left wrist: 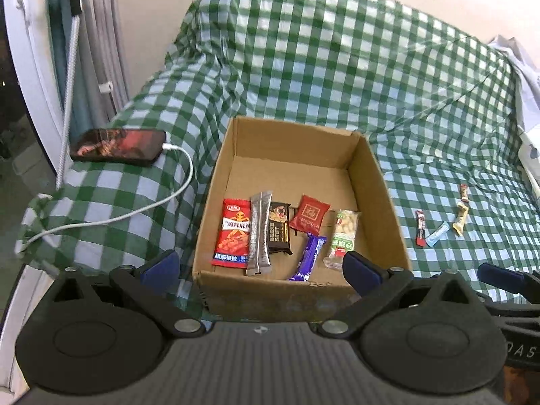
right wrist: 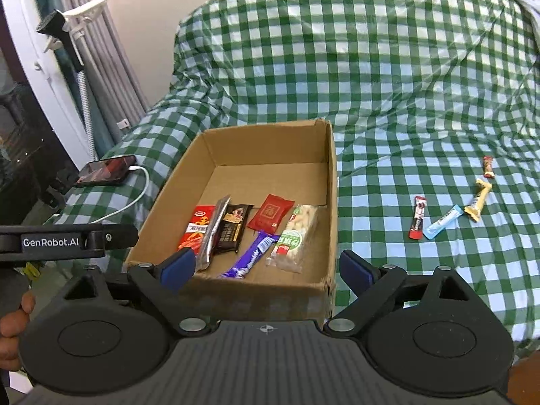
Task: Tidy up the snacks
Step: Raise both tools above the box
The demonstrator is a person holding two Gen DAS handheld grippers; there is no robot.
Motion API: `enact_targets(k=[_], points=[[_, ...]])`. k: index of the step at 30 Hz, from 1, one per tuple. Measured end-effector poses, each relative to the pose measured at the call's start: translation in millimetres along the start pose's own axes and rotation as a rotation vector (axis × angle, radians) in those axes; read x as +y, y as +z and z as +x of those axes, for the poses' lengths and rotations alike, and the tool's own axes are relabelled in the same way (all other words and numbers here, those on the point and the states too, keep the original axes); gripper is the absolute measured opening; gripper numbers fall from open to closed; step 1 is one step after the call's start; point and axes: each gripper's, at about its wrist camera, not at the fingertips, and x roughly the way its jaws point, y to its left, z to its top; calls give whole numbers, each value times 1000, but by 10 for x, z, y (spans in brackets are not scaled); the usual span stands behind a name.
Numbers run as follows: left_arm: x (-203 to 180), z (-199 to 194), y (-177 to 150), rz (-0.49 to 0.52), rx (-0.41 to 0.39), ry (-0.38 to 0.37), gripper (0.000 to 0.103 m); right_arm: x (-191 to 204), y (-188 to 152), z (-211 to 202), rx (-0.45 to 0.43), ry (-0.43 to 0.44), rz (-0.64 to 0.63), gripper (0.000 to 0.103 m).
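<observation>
Progress so far: six snacks are laid in the cardboard box (right wrist: pixel 332 182), four snacks (right wrist: pixel 449 202) are left on the checked cloth (right wrist: pixel 388 67), and nothing is held by the wide-open left gripper (left wrist: pixel 260 266) or right gripper (right wrist: pixel 266 266).

left hand-held gripper (left wrist: pixel 260 268): black body, blue pads, silver screws | right hand-held gripper (right wrist: pixel 266 268): same, crosshair mark

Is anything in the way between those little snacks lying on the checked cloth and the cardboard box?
Only the box's own right wall stands between. The four loose snacks lie on bare checked cloth right of the cardboard box, so they must be lifted over it.
</observation>
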Motion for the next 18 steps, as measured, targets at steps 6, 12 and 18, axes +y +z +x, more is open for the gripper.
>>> enact_targets(k=[6, 12, 18], points=[[-39, -357, -119, -13, -53, -7, 103, 90, -143, -425, -80, 0, -32, 96], [-97, -644, -232, -6, -98, -14, 103, 69, -240, -731, -141, 5, -16, 97], [-165, -812, -353, 5, -121, -22, 103, 59, -328, -907, -173, 15, -6, 97]])
